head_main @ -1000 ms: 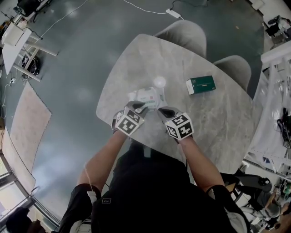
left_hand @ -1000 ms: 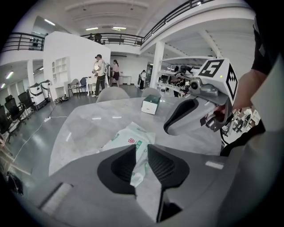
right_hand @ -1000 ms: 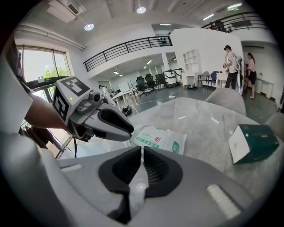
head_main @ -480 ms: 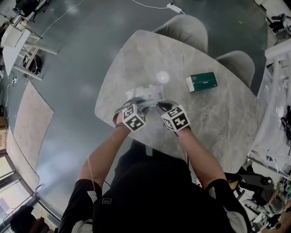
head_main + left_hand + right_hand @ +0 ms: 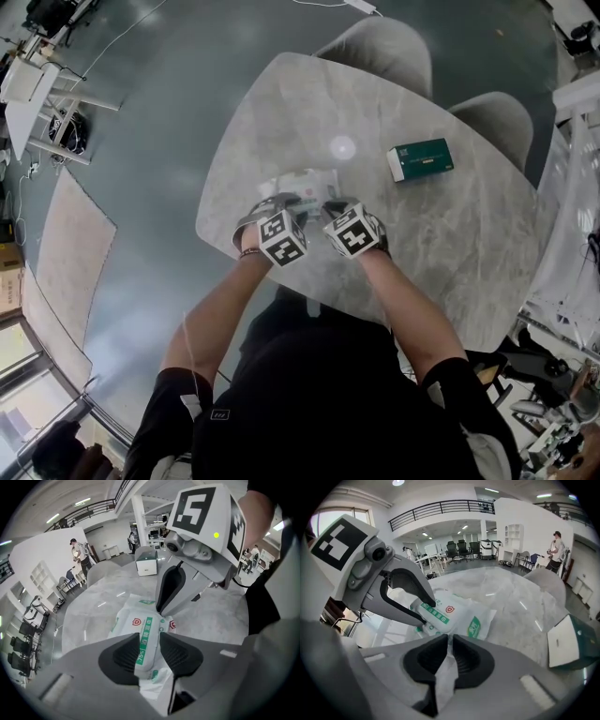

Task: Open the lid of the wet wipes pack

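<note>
Lying flat on the table (image 5: 450,234), the wet wipes pack (image 5: 305,183) runs crosswise between both tools. Left gripper (image 5: 149,641): jaws have just been opening, now wide, astride one end, lid label straight ahead. Right gripper (image 5: 450,644): pinching the opposite end's film. Green box (image 5: 422,157) well apart; nothing obstructs.
</note>
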`<state>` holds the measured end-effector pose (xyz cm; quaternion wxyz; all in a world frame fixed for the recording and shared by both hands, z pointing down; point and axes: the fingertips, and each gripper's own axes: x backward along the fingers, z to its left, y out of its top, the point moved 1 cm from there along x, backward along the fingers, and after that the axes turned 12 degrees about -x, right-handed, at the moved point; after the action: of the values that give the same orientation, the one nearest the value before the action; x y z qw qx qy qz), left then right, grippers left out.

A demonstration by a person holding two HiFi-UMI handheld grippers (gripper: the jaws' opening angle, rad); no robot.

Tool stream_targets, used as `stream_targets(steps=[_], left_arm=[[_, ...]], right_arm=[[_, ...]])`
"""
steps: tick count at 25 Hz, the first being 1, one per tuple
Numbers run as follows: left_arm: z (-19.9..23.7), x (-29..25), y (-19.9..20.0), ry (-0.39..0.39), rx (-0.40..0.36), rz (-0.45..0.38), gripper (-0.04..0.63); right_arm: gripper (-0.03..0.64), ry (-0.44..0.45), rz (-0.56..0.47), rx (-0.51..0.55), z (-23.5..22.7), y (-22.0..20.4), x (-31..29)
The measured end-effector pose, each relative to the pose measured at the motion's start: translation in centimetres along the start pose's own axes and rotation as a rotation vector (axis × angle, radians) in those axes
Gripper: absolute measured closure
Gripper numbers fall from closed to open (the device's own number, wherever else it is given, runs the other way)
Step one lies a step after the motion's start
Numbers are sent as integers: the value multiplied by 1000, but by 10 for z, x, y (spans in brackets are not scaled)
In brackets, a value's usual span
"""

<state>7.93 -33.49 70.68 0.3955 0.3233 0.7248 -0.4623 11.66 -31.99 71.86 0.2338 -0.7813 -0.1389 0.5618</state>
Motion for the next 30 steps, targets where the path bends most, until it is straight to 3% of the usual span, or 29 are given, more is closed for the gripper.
stream_targets(steps=[10, 15, 22, 30], left_arm=[[0, -6, -1, -42, -54, 44, 459], [-3, -11, -2, -7, -156, 91, 456], [-2, -7, 2, -28, -150, 91, 468], [-3, 0, 8, -30, -198, 94, 506]], right_arm=[[577, -16, -9, -18, -2, -6, -3], [577, -11, -8, -28, -2, -6, -4], [577, -12, -4, -15, -3, -6, -2], [577, 1, -17, -23, -4, -4, -2]])
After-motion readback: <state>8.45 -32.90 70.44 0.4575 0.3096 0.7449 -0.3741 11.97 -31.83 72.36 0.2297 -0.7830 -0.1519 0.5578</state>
